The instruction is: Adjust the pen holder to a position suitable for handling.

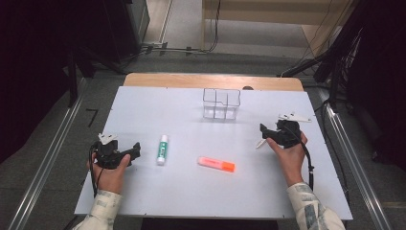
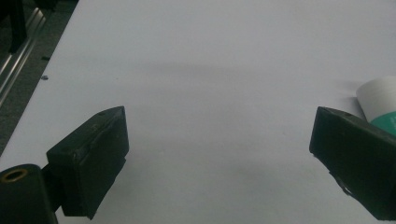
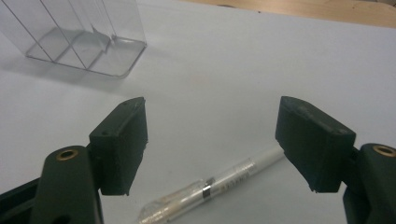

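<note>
**Both grippers wide open, pen lying under the right one**

The pen is a slim stick with a clear barrel, a white cap end and a dark band at its middle. In the right gripper view it lies flat on the white table, slanting across the gap between the two jaws and below them, touching neither. From above, its pale tip pokes out just beside the right gripper.

The right gripper's jaws are spread far apart and grip nothing. The left gripper is likewise spread wide with bare table between its jaws; nothing is pinched. Just beyond its right jaw lies a glue stick, white with a green label, close to the jaw, though contact cannot be told. In the high view the same glue stick lies just beside the left gripper.

Between the two grippers, nearer the person, lies an orange highlighter, apart from both.

Ahead of the right gripper's jaws stands a clear plastic organizer with several compartments, all empty.
</note>
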